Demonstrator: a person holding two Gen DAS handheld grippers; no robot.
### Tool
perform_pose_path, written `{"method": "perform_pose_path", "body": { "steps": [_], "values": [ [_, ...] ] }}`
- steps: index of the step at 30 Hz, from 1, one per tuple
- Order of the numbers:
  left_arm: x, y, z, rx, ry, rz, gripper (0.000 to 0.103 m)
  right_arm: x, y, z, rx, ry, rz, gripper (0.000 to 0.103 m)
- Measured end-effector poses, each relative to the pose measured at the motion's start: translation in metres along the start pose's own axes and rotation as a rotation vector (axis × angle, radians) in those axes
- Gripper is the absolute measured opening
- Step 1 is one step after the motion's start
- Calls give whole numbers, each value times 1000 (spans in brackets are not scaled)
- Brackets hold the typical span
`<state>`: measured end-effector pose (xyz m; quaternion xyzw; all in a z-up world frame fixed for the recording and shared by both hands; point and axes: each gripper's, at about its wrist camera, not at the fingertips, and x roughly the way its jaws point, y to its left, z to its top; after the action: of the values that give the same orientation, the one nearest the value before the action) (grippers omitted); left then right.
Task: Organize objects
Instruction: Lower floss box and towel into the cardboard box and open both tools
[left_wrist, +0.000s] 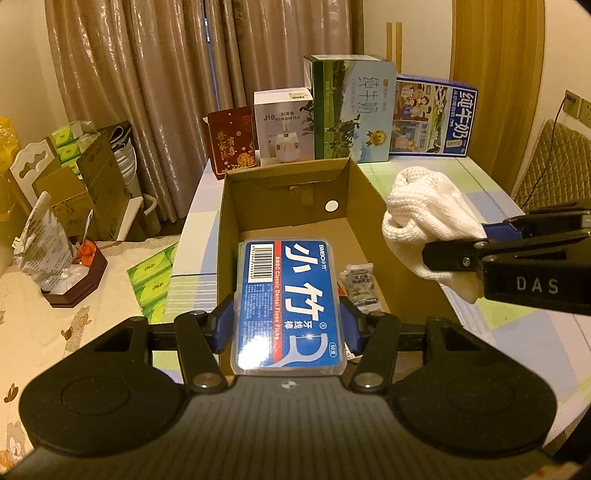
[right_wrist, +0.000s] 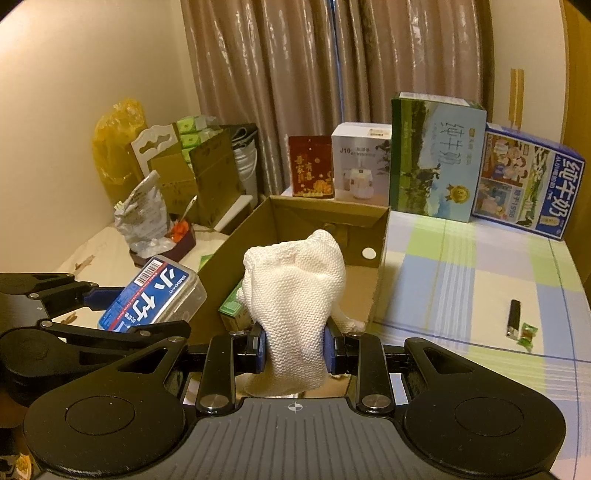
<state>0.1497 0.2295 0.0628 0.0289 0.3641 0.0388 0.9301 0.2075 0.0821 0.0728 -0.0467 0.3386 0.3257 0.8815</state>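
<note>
Jaws on both sides are clamped on cargo: our left gripper (left_wrist: 288, 325) pinches the floss pick case (left_wrist: 288, 306) low in the frame's centre, over the near edge of the cardboard box (left_wrist: 373, 206); our right gripper (right_wrist: 294, 349) squeezes the white cloth (right_wrist: 295, 295) in front of that box. We judge this the drop-off step. Next, we should lower each item inside the walls before letting go, clear of the small packets (left_wrist: 360, 284) on the box floor.

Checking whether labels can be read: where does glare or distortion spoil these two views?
Left wrist view: glare washes out the lower label of the floss pick box; fisheye bends the curtains. Right wrist view: the white cloth is evenly lit, warm yellow cast throughout, dark corner vignetting.
</note>
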Motion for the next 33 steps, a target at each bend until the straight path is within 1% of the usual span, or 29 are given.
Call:
{"method": "perform_pose_path", "body": {
  "steps": [16,19,20,21,22,26,33],
  "values": [
    [44,3,13,30,27,-14,52,47,-14,10,25,32,-1,26],
    [54,6,16,24,25,-28,53,54,-18,11,33,35,-2,26],
    [57,8,17,16,13,-35,56,55,-19,12,35,36,-3,26],
    [60,11,18,4,8,-38,68,57,-21,12,38,37,-4,26],
    [62,14,18,-5,8,-30,71,59,-22,12,41,37,-3,26],
    [64,22,18,-16,4,-12,71,60,-26,12,48,36,3,26],
    [55,32,13,-46,-6,7,71,66,-29,10,65,44,18,27]
  ]
}}
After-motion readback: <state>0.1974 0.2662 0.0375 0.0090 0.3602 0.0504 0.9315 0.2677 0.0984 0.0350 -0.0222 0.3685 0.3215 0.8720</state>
